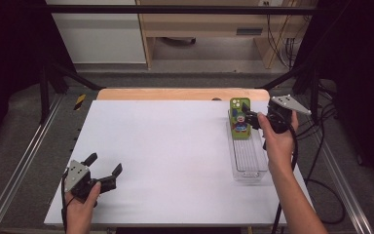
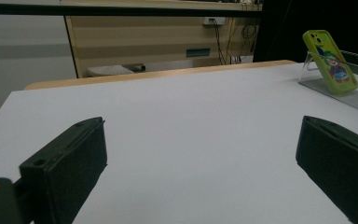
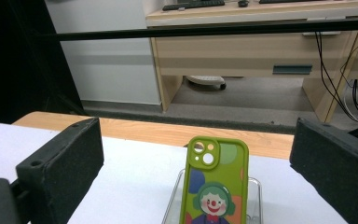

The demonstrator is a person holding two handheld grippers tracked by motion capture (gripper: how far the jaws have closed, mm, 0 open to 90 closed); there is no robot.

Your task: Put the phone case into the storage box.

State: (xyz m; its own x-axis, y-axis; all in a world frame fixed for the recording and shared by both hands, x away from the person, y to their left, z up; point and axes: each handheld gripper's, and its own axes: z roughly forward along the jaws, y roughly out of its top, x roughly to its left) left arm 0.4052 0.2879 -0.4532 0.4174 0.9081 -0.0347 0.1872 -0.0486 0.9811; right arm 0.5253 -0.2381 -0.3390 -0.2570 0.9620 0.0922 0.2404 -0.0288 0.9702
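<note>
Right gripper view, clown-print phone case [image 3: 214, 186], unlettered

Two bare forearms come in from the near edge of the table, each hand wrapped around a black two-jaw gripper. The left gripper [image 1: 103, 164] sits low at the near left, hand [image 1: 80, 207] gripping from below, its jaws spread wide and pointing away and to the right. The right forearm stretches far forward on the right side; the right hand [image 1: 278, 141] holds the right gripper [image 1: 249, 118] turned toward the left, jaws standing wide apart with nothing pressed between them.
</note>
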